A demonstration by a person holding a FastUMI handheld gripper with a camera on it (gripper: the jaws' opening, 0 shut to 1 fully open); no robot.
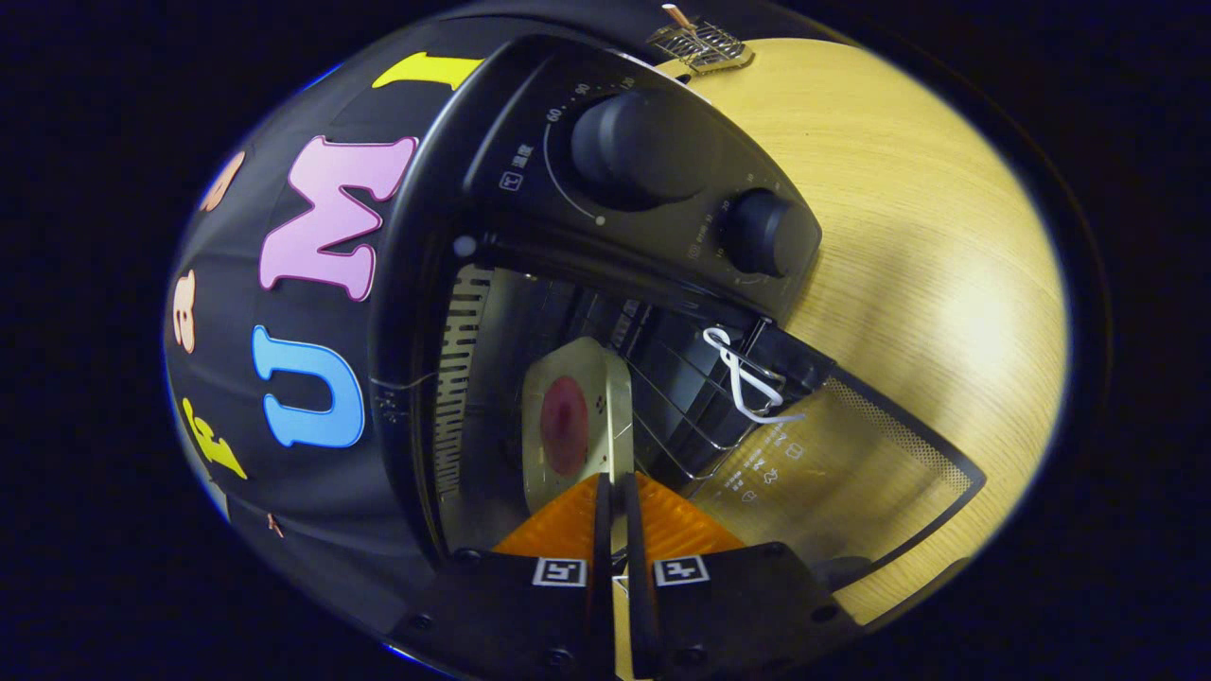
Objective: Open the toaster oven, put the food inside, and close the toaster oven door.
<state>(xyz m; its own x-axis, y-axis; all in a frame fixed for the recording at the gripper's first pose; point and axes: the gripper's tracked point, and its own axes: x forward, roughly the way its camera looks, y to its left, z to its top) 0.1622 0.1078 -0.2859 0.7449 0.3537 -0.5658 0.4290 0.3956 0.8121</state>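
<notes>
Pale tray (605,416) with a dark red food piece (565,424), pinched at its near edge by the tongs (615,511).
Both fingers press together on the tray, which reaches ahead into the black toaster oven (530,189); its glass door (851,463) hangs open beside them, over a wooden table (946,284).

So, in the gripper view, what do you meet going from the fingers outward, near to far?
Gripper shut on the tray's edge → tray with a reddish piece of food → open oven cavity → large knob → small wire rack on the wooden table.
</notes>
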